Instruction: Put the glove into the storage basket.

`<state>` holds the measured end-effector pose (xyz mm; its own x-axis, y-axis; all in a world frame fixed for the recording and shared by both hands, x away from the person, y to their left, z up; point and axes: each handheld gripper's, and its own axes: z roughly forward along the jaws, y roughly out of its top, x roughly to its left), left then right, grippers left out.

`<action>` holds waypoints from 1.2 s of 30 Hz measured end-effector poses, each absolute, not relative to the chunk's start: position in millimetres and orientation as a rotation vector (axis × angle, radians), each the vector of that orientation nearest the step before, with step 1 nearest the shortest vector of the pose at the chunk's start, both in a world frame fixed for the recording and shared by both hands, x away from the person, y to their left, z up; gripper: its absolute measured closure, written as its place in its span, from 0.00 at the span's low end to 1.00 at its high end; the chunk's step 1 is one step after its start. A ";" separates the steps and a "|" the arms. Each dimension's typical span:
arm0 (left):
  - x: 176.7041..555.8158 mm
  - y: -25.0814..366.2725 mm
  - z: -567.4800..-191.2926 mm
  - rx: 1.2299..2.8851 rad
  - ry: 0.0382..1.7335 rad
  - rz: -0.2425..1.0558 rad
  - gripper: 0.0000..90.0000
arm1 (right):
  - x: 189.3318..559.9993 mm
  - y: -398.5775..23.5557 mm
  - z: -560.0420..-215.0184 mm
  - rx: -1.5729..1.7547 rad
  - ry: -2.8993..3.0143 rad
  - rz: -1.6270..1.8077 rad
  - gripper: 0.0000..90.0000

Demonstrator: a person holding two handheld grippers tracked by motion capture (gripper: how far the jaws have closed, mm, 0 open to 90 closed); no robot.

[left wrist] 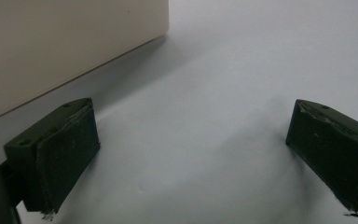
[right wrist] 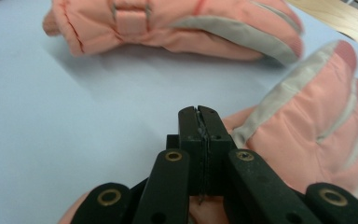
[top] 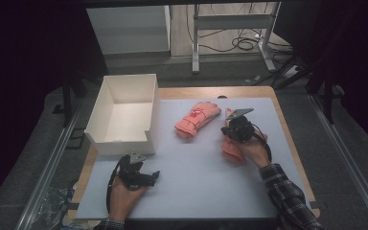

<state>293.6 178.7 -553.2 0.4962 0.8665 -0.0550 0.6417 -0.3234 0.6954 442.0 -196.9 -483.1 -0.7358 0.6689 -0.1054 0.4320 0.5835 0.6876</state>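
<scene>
Right tongs [right wrist: 200, 116] closed on near pink glove [right wrist: 317, 135]; second glove [top: 197, 119] beyond. Left tongs [left wrist: 191, 154] open, empty, beside white box [top: 124, 112] on table [top: 196, 167].

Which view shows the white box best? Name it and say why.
The high view: the white box appears whole there, open-topped, at the mat's far left. The left gripper view catches one plain side wall beyond the open left hand-held gripper.

We cannot tell whether the right gripper [right wrist: 199, 122] pinches any fabric; its body hides much of the near glove [top: 232, 149], and the picture's edge cuts off the far glove [right wrist: 168, 25].
</scene>
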 end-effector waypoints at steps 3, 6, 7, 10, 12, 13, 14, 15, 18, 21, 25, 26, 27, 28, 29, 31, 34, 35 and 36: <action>293.6 178.8 -553.2 2.075 1.234 0.433 0.02 | 436.3 -215.4 -479.8 0.919 2.435 0.944 0.98; 293.6 178.8 -553.2 2.075 1.234 0.433 0.02 | 433.0 -227.0 -476.2 0.932 2.419 0.951 0.98; 293.6 178.8 -553.2 2.075 1.234 0.433 0.02 | 431.4 -231.9 -474.7 0.946 2.407 0.956 0.97; 293.6 178.8 -553.2 2.075 1.234 0.433 0.02 | 428.4 -245.3 -469.5 0.963 2.383 0.968 0.97; 293.6 178.8 -553.2 2.075 1.234 0.433 0.02 | 426.8 -254.6 -465.1 0.977 2.360 0.981 0.97; 293.6 178.8 -553.2 2.075 1.234 0.433 0.02 | 426.2 -259.3 -463.0 0.985 2.349 0.981 0.96; 293.6 178.8 -553.2 2.075 1.234 0.433 0.02 | 425.7 -264.1 -461.1 0.993 2.337 0.986 0.96; 293.6 178.7 -553.2 2.075 1.234 0.433 0.02 | 425.2 -269.3 -459.1 1.000 2.328 0.985 0.96; 293.6 178.8 -553.2 2.075 1.234 0.433 0.02 | 423.2 -285.1 -454.8 1.025 2.293 0.983 0.94; 293.6 178.7 -553.2 2.075 1.234 0.433 0.02 | 420.7 -303.6 -453.0 1.064 2.255 0.968 0.92; 293.7 178.7 -553.2 2.075 1.234 0.433 0.02 | 419.4 -331.9 -458.0 1.155 2.203 0.940 0.92; 293.7 178.7 -553.2 2.074 1.234 0.433 0.02 | 420.0 -341.7 -462.6 1.191 2.188 0.931 0.92; 293.7 178.7 -553.2 2.074 1.235 0.433 0.02 | 420.4 -347.1 -466.1 1.217 2.180 0.925 0.92; 293.7 178.7 -553.2 2.075 1.235 0.433 0.02 | 421.6 -353.9 -471.6 1.244 2.173 0.917 0.92; 293.7 178.7 -553.2 2.075 1.235 0.432 0.02 | 423.3 -361.4 -479.1 1.283 2.171 0.921 0.93; 293.7 178.8 -553.1 2.076 1.235 0.432 0.02 | 425.0 -369.2 -490.1 1.325 2.170 0.981 0.94; 293.7 178.7 -553.2 2.075 1.236 0.432 0.02 | 424.1 -371.1 -492.8 1.336 2.162 1.033 0.94; 293.7 178.6 -553.2 2.074 1.236 0.432 0.02 | 423.7 -371.3 -490.1 1.322 2.164 1.022 0.90; 293.7 178.6 -553.2 2.073 1.236 0.432 0.02 | 423.3 -371.9 -487.5 1.322 2.159 1.012 0.85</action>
